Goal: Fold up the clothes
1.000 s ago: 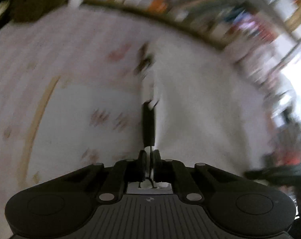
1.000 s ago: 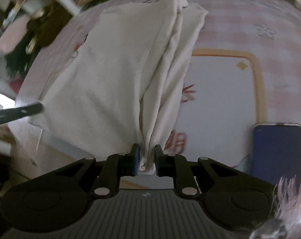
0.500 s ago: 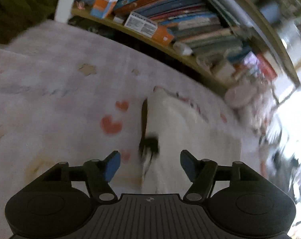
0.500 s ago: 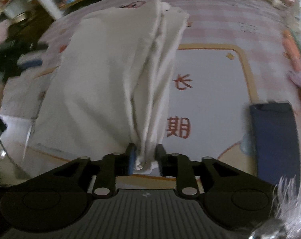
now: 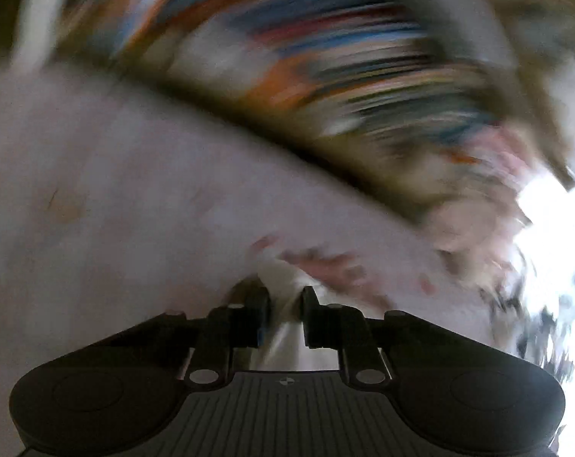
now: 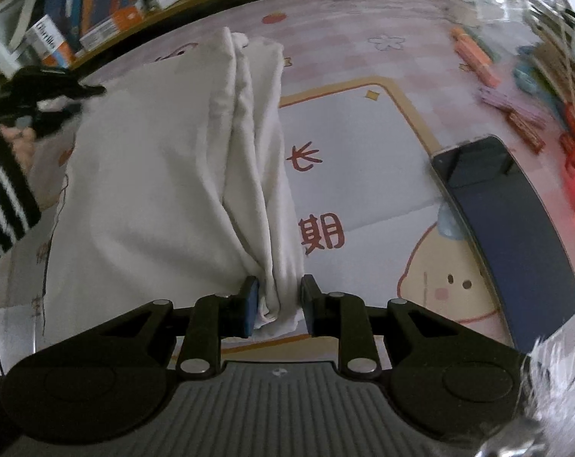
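Pink mat (image 6: 363,57), right gripper (image 6: 277,299) pinching white garment (image 6: 165,175), left gripper (image 5: 283,314) nipping white cloth

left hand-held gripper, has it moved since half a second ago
Yes. The left hand-held gripper was open short of the white folded cloth; now it has closed in on the cloth's corner, and the blurred bookshelf looms nearer, so it pushed forward.

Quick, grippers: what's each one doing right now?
Left gripper: closed on white cloth, view blurred.
Right gripper: closed on the cloth's bunched edge.
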### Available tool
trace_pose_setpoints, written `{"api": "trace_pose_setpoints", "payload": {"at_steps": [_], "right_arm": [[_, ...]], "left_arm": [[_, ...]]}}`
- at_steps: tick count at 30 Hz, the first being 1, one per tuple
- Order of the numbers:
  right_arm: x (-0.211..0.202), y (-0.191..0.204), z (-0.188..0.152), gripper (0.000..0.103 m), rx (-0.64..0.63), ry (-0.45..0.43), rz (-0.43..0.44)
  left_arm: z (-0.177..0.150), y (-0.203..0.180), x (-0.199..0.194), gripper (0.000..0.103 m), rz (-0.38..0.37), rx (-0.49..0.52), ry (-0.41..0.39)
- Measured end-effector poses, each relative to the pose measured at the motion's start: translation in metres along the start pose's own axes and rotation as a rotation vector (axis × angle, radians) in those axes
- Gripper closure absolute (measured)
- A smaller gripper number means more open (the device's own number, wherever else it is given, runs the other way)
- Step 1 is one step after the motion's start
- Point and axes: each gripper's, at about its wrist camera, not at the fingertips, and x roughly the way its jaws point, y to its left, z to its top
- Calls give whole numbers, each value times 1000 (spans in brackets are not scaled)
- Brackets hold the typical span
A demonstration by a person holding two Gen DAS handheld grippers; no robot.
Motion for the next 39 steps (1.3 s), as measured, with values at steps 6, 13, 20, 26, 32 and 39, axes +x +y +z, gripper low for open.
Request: {"api": "trace_pose_setpoints", "payload": {"at_steps": [6,13,20,26,32,39], "right_arm": [[2,10,-1,80,11,1,-37],[3,12,0,80,7,9,-39],[1,4,-1,80,-7,1,1],[-3,-10,-3,73,-14,-5,76],[-4,-22,-3,77,-53,6,177],[-32,-35,-1,87,-21,-62,355]], "left_arm": [[11,0,15,74,16,88,37],[-10,33,-30,38,-23,13,84],[-73,29,-82,40,-14,-67,146],[-122,19,-118,41,31,-142,182],[-146,-6,-130,96,95,-182,175],[-155,-42,-159,99,177,-57,72]]}}
